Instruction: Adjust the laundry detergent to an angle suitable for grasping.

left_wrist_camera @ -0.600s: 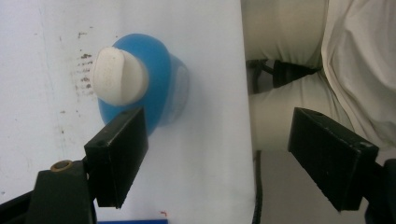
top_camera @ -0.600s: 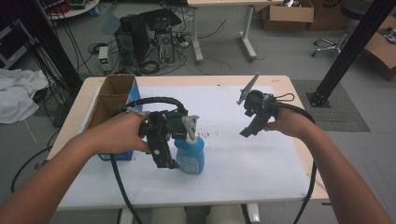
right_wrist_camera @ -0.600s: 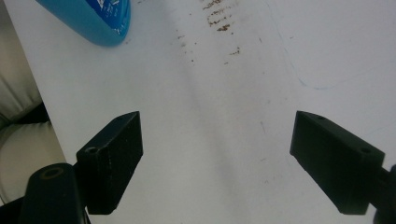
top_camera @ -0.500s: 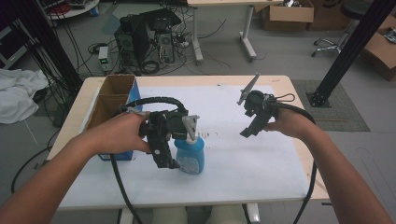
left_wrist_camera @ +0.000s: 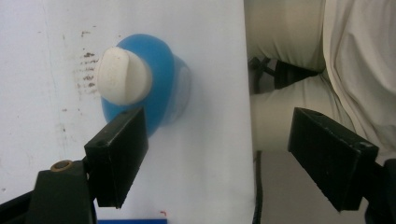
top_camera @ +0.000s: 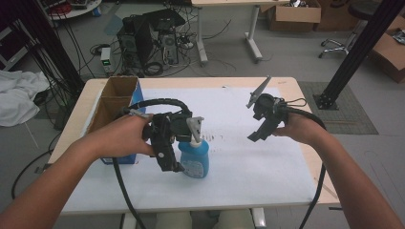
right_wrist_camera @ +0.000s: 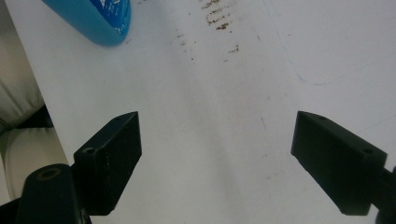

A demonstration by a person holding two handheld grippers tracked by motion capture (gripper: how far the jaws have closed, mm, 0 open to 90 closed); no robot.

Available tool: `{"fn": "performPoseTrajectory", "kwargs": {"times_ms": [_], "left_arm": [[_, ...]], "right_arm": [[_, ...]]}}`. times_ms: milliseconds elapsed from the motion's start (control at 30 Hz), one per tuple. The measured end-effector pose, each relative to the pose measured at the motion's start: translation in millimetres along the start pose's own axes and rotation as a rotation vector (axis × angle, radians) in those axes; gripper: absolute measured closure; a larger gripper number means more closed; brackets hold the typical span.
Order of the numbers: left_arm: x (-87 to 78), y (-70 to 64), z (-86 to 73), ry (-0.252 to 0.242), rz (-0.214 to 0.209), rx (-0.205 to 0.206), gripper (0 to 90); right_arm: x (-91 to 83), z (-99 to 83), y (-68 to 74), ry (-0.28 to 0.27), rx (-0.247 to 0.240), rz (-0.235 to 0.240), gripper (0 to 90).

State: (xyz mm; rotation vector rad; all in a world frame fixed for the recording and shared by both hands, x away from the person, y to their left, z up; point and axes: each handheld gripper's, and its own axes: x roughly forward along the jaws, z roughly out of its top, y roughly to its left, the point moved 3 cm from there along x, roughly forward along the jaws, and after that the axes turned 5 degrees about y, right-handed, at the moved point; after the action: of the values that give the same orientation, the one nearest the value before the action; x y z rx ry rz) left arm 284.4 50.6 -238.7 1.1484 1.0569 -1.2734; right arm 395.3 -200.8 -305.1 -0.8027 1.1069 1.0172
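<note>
Nothing has moved: both wide-open grippers, left gripper (top_camera: 174,143) and right gripper (top_camera: 260,121), flank blue bottle (top_camera: 195,155); cardboard box (top_camera: 112,102) beside.

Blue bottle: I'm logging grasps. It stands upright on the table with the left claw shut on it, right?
Not quite. The bottle does stand upright on the table, but the left claw is open above it, jaws wide apart, as the left gripper view shows.

The blue plastic bottle (top_camera: 195,160) looks smooth and faintly glossy, its rounded white plastic cap (left_wrist_camera: 122,75) matt. White paper, flecked with brown stains, covers the wooden surface (top_camera: 305,109). The brown cardboard box (top_camera: 116,98) looks dull and rough. Both tools' black jaws appear matt plastic.
</note>
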Motion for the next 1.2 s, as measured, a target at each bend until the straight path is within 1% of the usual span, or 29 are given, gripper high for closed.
{"fn": "performPoseTrajectory", "kwargs": {"times_ms": [133,167,367,400,433,600,667,867,900,1067,1133,1167,1200], "left_arm": [[-1.4,0.5,0.0,-0.001,0.005,0.002,20.8],[-1.9,0.6,0.1,-0.001,0.007,0.004,20.9],[-3.6,1.1,-1.2,-0.003,0.012,0.002,20.8],[-3.4,0.8,-1.7,-0.003,0.009,-0.001,20.9],[-3.7,1.1,-1.8,0.001,0.011,0.005,20.9],[-3.4,0.6,-3.0,-0.002,0.006,-0.004,20.9],[-2.9,0.8,-3.2,0.001,0.006,0.000,20.9],[-3.1,1.1,-3.8,0.003,0.002,-0.002,20.9],[-3.5,1.4,-4.1,0.005,0.004,-0.001,20.9],[-4.4,1.5,-4.9,0.002,0.006,-0.004,20.9],[-4.6,1.6,-4.8,0.005,0.007,-0.001,20.9],[-4.2,0.8,-4.7,0.005,0.003,-0.003,21.0],[-4.2,0.8,-4.6,0.004,0.003,-0.003,21.0]], "right_arm": [[-0.1,-0.4,1.3,-0.007,-0.001,0.003,15.9],[-0.6,-1.2,3.7,-0.021,0.013,0.017,15.9],[-3.0,-3.9,10.4,-0.044,0.018,0.022,16.2],[-3.9,-5.3,13.2,-0.066,0.028,0.028,16.2],[-4.3,-5.7,14.1,-0.072,0.029,0.031,16.2],[-7.1,-5.9,24.0,-0.122,0.035,0.035,16.1],[-7.3,-5.3,28.6,-0.145,0.039,0.037,16.2],[-2.7,-4.1,40.0,-0.207,0.050,0.058,16.1],[-2.0,-3.8,41.6,-0.215,0.061,0.061,16.0],[2.8,-2.4,49.9,-0.283,0.067,0.062,15.9],[3.5,-2.4,51.2,-0.293,0.070,0.061,16.0],[5.6,-2.5,55.3,-0.321,0.067,0.061,16.0],[6.6,-2.6,57.1,-0.330,0.067,0.062,16.0]]}}
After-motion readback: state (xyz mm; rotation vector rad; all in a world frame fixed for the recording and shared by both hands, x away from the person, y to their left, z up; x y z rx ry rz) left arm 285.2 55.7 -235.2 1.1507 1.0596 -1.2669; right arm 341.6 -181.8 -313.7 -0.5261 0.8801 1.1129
